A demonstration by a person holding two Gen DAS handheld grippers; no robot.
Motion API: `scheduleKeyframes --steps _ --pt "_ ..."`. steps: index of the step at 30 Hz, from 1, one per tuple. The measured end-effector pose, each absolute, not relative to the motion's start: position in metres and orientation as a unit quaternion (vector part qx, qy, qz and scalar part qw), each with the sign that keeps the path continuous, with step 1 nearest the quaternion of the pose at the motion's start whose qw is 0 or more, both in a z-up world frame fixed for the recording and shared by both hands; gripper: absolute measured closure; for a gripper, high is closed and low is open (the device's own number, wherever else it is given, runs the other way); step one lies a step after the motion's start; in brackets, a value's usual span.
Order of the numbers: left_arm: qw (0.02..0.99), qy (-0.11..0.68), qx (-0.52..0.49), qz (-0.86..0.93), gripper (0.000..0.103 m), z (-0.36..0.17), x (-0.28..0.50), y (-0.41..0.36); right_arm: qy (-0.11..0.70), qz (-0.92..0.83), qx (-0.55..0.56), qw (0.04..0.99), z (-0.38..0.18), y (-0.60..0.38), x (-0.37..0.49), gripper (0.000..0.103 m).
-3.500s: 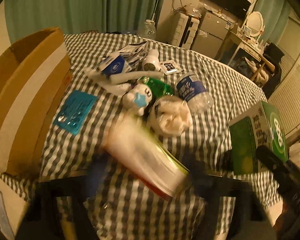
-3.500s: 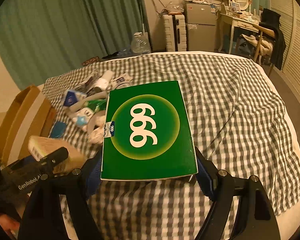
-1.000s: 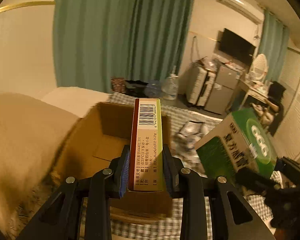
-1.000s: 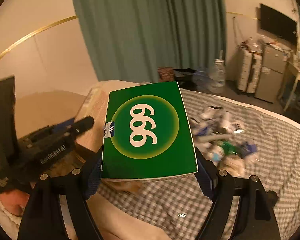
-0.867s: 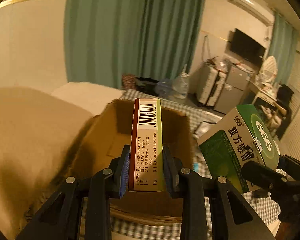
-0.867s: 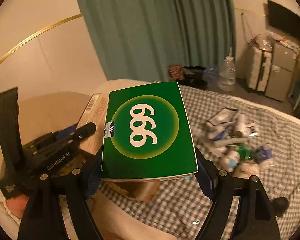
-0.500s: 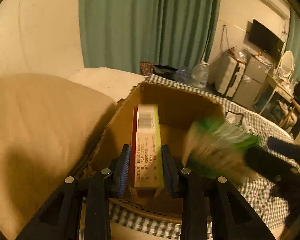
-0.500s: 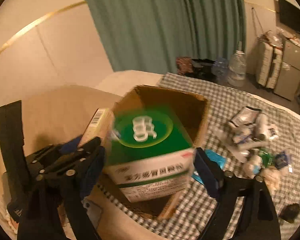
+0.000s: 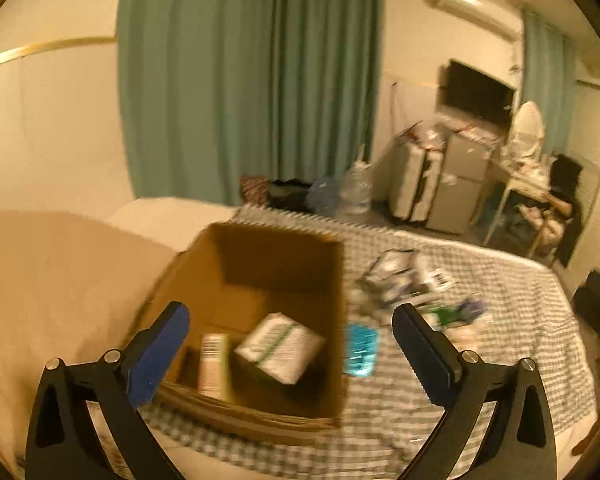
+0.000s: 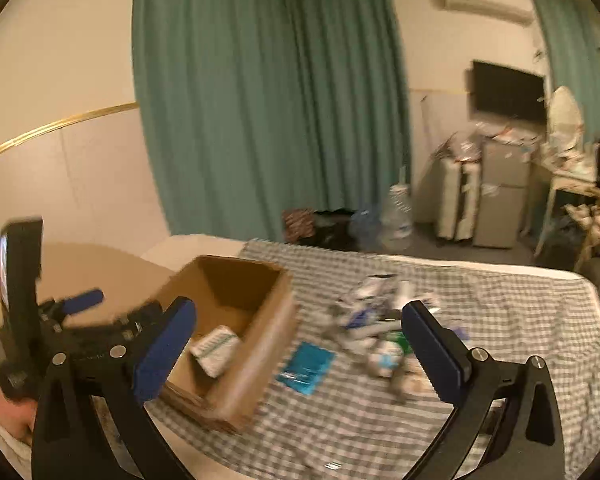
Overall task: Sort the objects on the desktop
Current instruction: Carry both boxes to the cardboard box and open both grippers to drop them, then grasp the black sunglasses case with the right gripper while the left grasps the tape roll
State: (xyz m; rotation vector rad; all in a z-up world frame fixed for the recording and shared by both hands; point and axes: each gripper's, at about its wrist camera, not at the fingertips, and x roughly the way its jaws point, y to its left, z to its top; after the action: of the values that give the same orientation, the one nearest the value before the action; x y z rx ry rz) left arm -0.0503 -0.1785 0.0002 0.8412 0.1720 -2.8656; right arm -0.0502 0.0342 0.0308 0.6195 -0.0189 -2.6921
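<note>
An open cardboard box (image 9: 268, 236) stands at the left end of the checked cloth (image 9: 500, 320). Inside it lie a narrow barcode box (image 9: 214, 364) and the green-and-white 999 box (image 9: 280, 348), also seen in the right wrist view (image 10: 216, 348). My left gripper (image 9: 288, 320) hangs above the carton, its jaws opening wide with nothing between them. My right gripper (image 10: 298, 312) is beside the carton (image 10: 260, 344), its jaws also opening and empty. The left gripper (image 10: 112, 312) shows at the left of the right wrist view.
A blue packet (image 9: 360, 346) lies just right of the carton. A heap of small bottles and packets (image 9: 412, 292) sits further right on the cloth. A beige cushion (image 9: 60, 280) borders the left. Green curtains (image 9: 252, 80), a water jug (image 9: 356, 192) and a fridge (image 9: 460, 188) stand behind.
Both grippers have let go: the barcode box and the green 999 box dropped into the carton. Both pairs of jaws now stand wide and empty, and both views have swung toward the table.
</note>
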Motion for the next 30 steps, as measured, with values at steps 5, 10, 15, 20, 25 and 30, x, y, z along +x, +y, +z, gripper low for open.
scheduleKeyframes --steps 5,10,15,20,25,30 --pt "0.03 0.062 0.255 -0.964 0.0 -0.001 -0.045 -0.123 -0.004 -0.966 0.212 0.146 0.016 0.083 -0.029 0.001" --pt "0.03 0.059 0.272 -0.96 0.0 -0.025 -0.042 -0.082 -0.045 -0.962 0.237 0.125 -0.017 0.137 -0.022 0.001" --pt "0.017 0.076 0.303 -0.95 0.0 -0.052 -0.046 -0.062 -0.096 -0.954 0.273 0.077 -0.048 0.189 -0.034 0.0" --pt "0.019 0.052 0.317 -0.947 0.0 -0.082 -0.052 -0.045 -0.11 -0.95 0.292 0.036 -0.073 0.223 -0.045 0.0" --pt "0.01 0.047 0.345 -0.937 0.0 -0.111 -0.072 -0.032 -0.125 -0.934 0.335 0.015 -0.106 0.24 -0.065 0.0" --pt "-0.018 0.034 0.367 -0.929 0.0 -0.138 -0.097 -0.006 -0.122 -0.924 0.362 0.003 -0.135 0.252 -0.085 0.0"
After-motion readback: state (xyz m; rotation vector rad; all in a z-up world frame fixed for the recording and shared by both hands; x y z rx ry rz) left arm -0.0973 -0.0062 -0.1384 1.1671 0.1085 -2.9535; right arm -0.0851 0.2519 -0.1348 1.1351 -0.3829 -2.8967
